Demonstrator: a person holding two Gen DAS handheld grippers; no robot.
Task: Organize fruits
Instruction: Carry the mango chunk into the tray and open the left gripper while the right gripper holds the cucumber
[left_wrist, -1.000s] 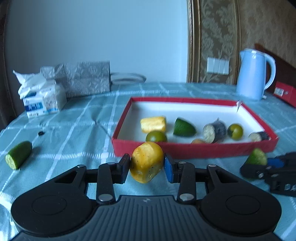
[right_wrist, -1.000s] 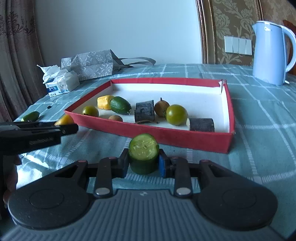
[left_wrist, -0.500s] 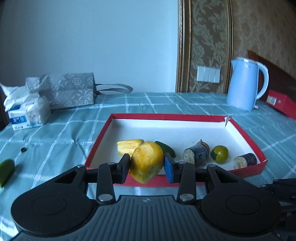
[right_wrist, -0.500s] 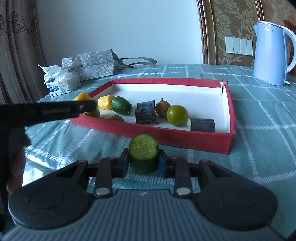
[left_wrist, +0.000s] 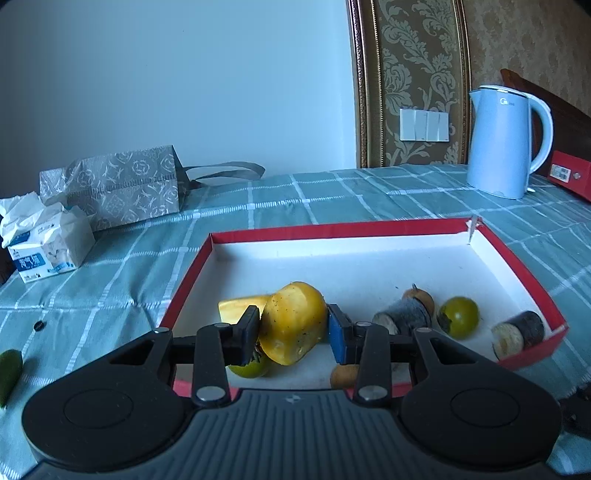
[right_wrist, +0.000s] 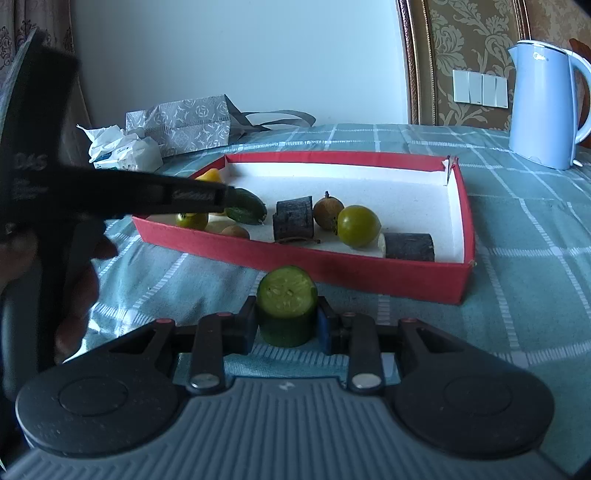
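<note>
left tongs (left_wrist: 291, 328) clamped on yellow fruit (left_wrist: 292, 322), held above near-left part of red box (left_wrist: 517, 254). right tongs (right_wrist: 286, 325) closed around cucumber piece (right_wrist: 287, 305), cut face up, over table (right_wrist: 517, 295) just in front of box's near wall. box holds green round fruit (right_wrist: 359, 226), dark cylinder pieces (right_wrist: 294, 218), brown fruit (right_wrist: 327, 209).

Black left gripper (left_wrist: 291, 328), blue pad, silver screws

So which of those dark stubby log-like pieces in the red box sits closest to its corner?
The dark piece beside the round green fruit, lying in the red box's near right corner; the other dark piece sits mid-box.
</note>
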